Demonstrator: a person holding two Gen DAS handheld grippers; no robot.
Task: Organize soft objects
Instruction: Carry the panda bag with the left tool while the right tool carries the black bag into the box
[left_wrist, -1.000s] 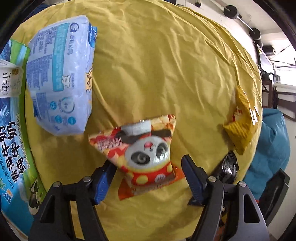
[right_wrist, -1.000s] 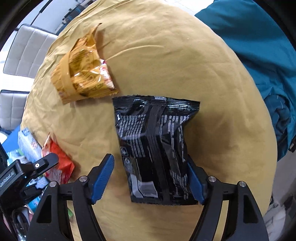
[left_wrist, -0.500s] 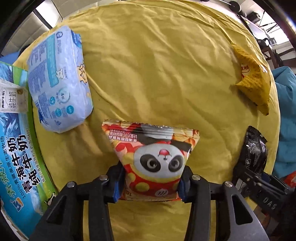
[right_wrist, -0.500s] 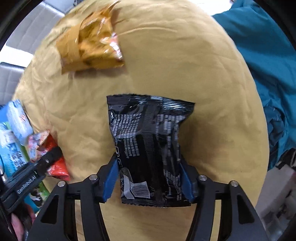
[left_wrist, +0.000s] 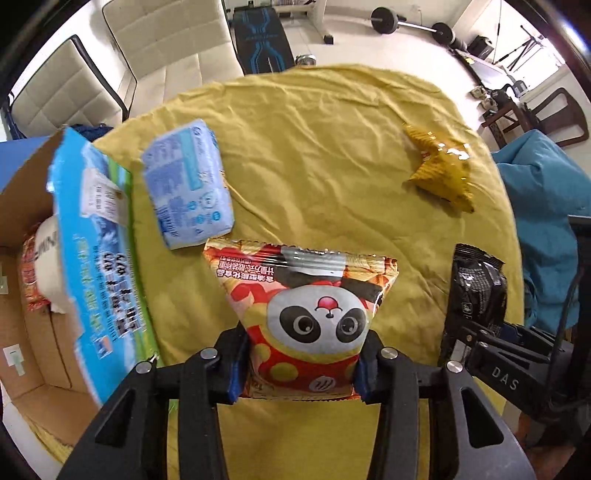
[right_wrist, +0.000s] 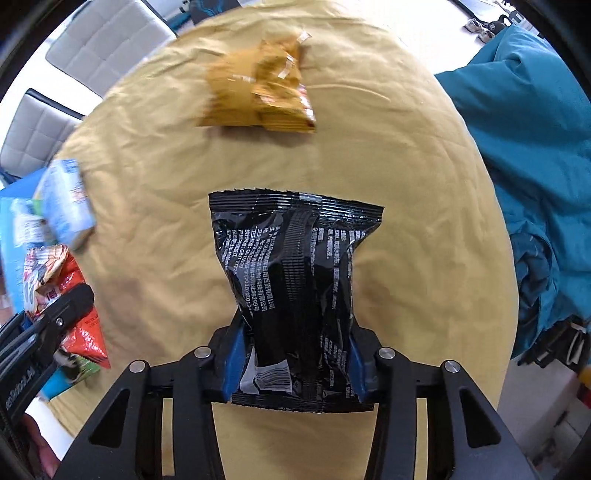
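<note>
My left gripper (left_wrist: 301, 363) is shut on a red and yellow panda snack bag (left_wrist: 306, 314) and holds it above the yellow cloth (left_wrist: 314, 155). My right gripper (right_wrist: 293, 363) is shut on a black snack bag (right_wrist: 291, 280), lifted over the cloth (right_wrist: 166, 229); this bag also shows at the right of the left wrist view (left_wrist: 476, 291). A pale blue tissue pack (left_wrist: 186, 188) lies on the cloth at the left. A yellow snack bag (left_wrist: 441, 171) lies far right; it also shows in the right wrist view (right_wrist: 258, 92).
An open cardboard box (left_wrist: 33, 295) with a blue and green printed flap (left_wrist: 96, 266) stands at the left and holds some packets. A teal cloth (right_wrist: 517, 147) lies to the right of the table. White chairs (left_wrist: 147, 48) stand behind.
Both grippers have closed on their bags and lifted them off the cloth. The views have pulled back and up, so the box and room show.
</note>
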